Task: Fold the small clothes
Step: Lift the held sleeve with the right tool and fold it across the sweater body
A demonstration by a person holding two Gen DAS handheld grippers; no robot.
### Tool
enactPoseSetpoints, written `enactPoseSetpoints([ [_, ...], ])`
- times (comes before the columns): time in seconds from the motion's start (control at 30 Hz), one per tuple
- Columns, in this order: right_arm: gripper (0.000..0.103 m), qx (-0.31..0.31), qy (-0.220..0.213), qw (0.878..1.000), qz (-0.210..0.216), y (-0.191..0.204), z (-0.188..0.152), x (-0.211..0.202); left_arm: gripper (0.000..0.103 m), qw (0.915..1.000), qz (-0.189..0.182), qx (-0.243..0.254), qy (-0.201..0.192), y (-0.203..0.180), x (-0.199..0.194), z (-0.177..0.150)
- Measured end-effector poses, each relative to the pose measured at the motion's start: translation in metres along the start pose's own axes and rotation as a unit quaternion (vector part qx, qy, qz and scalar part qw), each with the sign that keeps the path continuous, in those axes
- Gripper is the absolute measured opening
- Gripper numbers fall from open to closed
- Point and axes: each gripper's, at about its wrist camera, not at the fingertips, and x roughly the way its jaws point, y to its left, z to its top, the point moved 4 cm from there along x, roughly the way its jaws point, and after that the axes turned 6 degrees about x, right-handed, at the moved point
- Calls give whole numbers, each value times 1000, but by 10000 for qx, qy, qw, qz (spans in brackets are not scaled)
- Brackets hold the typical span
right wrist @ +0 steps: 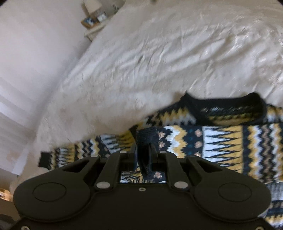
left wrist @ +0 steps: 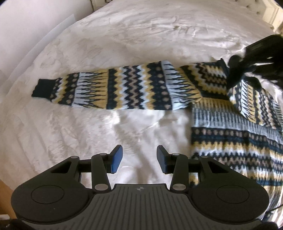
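A patterned knit sweater in navy, yellow, white and light blue lies on a white bed. Its left sleeve stretches flat to the left, ending in a dark cuff. My left gripper is open and empty, hovering over bare sheet below that sleeve. My right gripper is shut on the dark cuff of the other sleeve and holds it over the sweater's body, below the dark neckline. In the left wrist view the right gripper shows at the far right, with the held sleeve folded across the chest.
The white wrinkled bedcover fills most of both views. The bed's left edge drops to a pale floor. A small bedside table with items stands beyond the bed's far left corner. A tufted headboard sits at the far right.
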Motion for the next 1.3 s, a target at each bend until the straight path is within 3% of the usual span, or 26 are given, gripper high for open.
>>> enactPoseSetpoints([
  [0.2, 22, -28, 304, 9995, -38, 24, -25, 40, 42, 10000, 31, -59, 50, 14, 4, 0],
  [0.37, 32, 97, 356, 9986, 369, 28, -32, 44, 42, 10000, 36, 27, 46, 7, 8, 6],
  [0.43, 48, 171, 289, 9979, 558, 24, -32, 33, 42, 10000, 28, 90, 13, 0, 10, 11],
  [0.5, 54, 219, 142, 9975, 651, 16, -27, 20, 42, 9999, 10, 152, -27, -8, 13, 17],
  [0.67, 54, 492, -269, 9975, 439, -39, -20, -27, 42, 9994, -19, 306, -170, -38, 22, 42],
  [0.8, 54, 768, -531, 9952, -298, -109, -20, -64, 42, 9985, -143, 370, -364, -69, 31, 65],
  [0.97, 54, 1475, -657, 9816, -1018, -204, -28, -99, 42, 9959, -341, 634, -539, -121, 55, 89],
  [1.07, 54, 1844, -730, 9722, -1243, -248, -28, -114, 42, 9943, -408, 781, -607, -148, 76, 97],
  [1.2, 54, 2104, -779, 9659, -1290, -286, -22, -120, 42, 9954, -275, 843, -354, -166, 107, 96],
  [1.3, 54, 2099, -667, 9675, -1240, -300, -13, -112, 42, 9959, -161, 856, 232, -169, 138, 86],
])
